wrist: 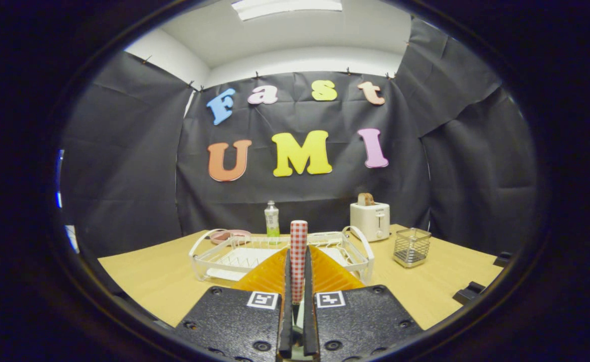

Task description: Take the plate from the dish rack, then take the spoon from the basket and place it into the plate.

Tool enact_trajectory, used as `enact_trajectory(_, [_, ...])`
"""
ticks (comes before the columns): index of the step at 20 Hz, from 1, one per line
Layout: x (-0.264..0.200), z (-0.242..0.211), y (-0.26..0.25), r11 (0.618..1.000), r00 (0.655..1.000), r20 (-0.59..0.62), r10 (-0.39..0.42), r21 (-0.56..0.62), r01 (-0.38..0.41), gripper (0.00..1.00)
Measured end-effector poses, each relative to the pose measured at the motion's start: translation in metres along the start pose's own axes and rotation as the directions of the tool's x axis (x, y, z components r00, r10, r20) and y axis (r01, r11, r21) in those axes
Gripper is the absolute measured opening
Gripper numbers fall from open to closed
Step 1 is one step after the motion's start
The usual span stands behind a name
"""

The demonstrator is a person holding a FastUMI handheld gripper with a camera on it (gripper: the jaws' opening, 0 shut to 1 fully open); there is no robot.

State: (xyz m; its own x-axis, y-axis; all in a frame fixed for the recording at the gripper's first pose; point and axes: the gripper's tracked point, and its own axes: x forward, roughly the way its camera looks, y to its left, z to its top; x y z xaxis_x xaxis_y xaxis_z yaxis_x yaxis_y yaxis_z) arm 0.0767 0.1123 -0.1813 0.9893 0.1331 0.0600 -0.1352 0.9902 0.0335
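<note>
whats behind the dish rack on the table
Behind the dish rack stand a green bottle and a pink plate. The gripper, shut on the spoon with the checked handle, covers the rack's middle, so anything there is hidden.

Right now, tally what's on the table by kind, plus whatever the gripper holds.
Spoon, upright between the shut gripper's fingers: 1
Rack: 1
Plate, pink, behind the rack: 1
Bottle: 1
Toaster: 1
Basket: 1
Total: 6
</note>
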Motion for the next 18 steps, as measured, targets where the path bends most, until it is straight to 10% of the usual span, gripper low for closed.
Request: enact_trajectory(18, [-0.027,-0.002,-0.073,0.994,0.991,-0.073,-0.11,-0.034,0.108,0.3])
